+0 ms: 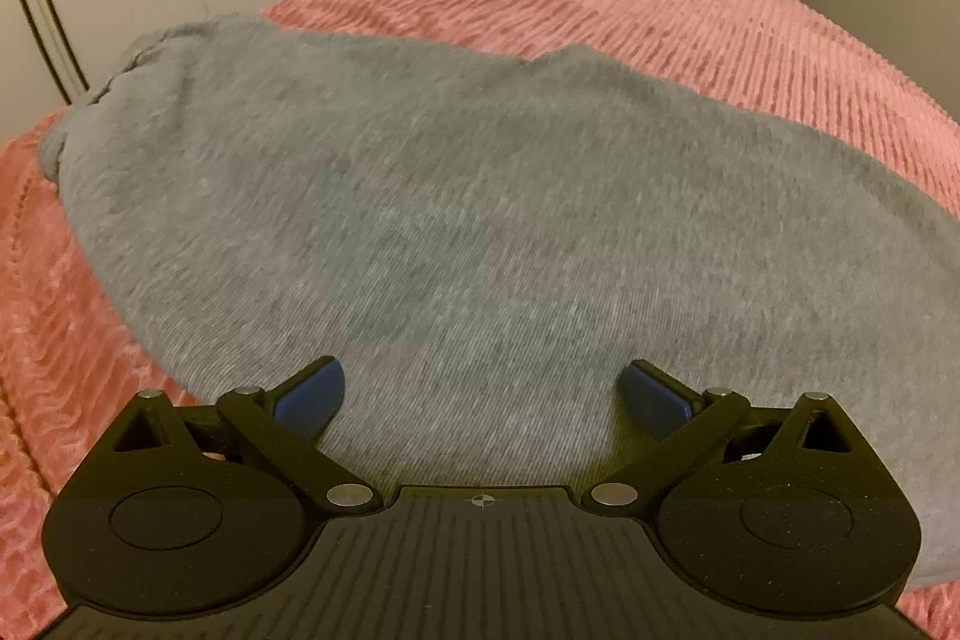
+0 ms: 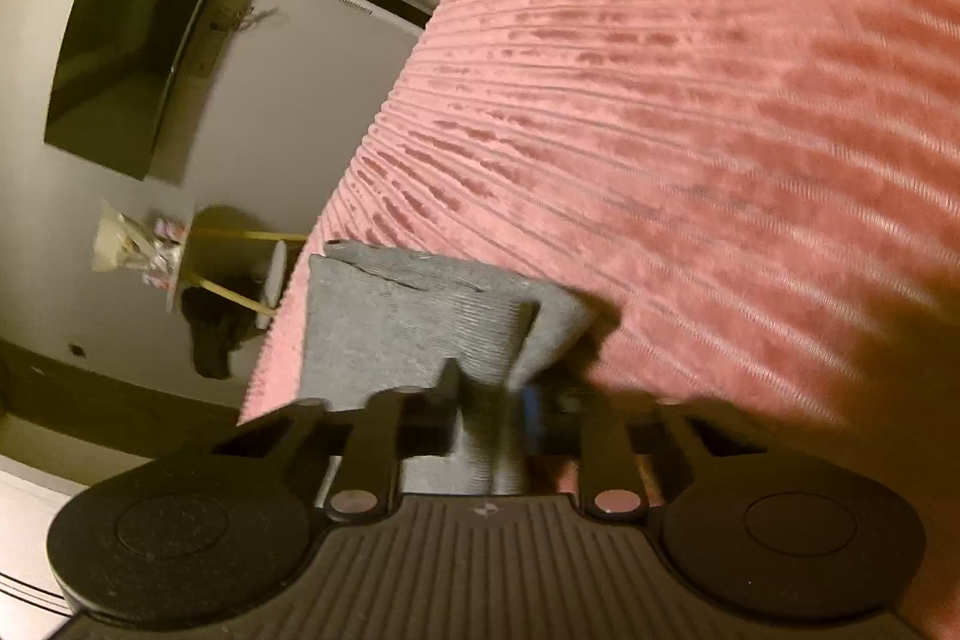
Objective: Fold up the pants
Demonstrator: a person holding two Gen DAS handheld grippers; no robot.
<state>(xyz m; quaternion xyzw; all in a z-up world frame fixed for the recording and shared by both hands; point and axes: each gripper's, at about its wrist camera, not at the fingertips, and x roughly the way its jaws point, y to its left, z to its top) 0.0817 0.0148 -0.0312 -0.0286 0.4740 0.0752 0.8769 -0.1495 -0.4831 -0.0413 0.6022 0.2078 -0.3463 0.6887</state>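
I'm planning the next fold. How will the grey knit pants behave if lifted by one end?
The grey knit pants will probably droop and trail: they drape limply over the pink ribbed bedspread. The cuff layers pinched in the right gripper look soft, so they may splay. Likely light, and the textured bedspread may drag on them.

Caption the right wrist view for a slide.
Right gripper clamps grey pants above pink bedspread.

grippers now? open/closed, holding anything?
Left hand-held gripper: open, empty, over the pants.
Right hand-held gripper: closed on the pants' cuff end.
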